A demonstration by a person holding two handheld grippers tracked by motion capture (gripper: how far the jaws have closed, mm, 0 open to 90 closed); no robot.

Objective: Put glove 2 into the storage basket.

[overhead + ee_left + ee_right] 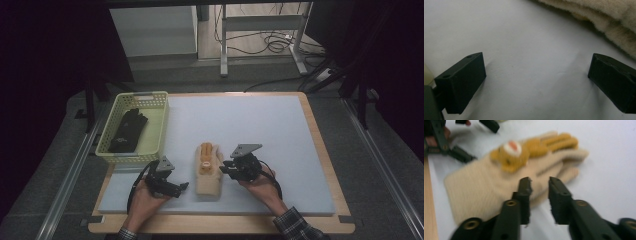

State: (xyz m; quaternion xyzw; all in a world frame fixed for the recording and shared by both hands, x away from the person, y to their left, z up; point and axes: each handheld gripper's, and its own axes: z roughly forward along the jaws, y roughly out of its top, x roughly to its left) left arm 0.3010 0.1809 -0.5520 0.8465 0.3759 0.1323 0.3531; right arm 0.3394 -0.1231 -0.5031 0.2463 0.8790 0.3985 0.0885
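A beige knitted glove with an orange bear on its back lies flat on the pale mat, fingers pointing away from me. My left gripper rests on the mat just left of the glove's cuff. Its jaws are wide open with only mat between them, and the fuzzy glove lies beyond. My right gripper is at the glove's right edge. Its jaws stand a narrow gap apart over the glove near the thumb; this view is blurred, and I see no pinch.
A pale yellow basket at the mat's back left holds a black glove. The mat lies on a wooden board. Open mat stretches to the right and behind the beige glove.
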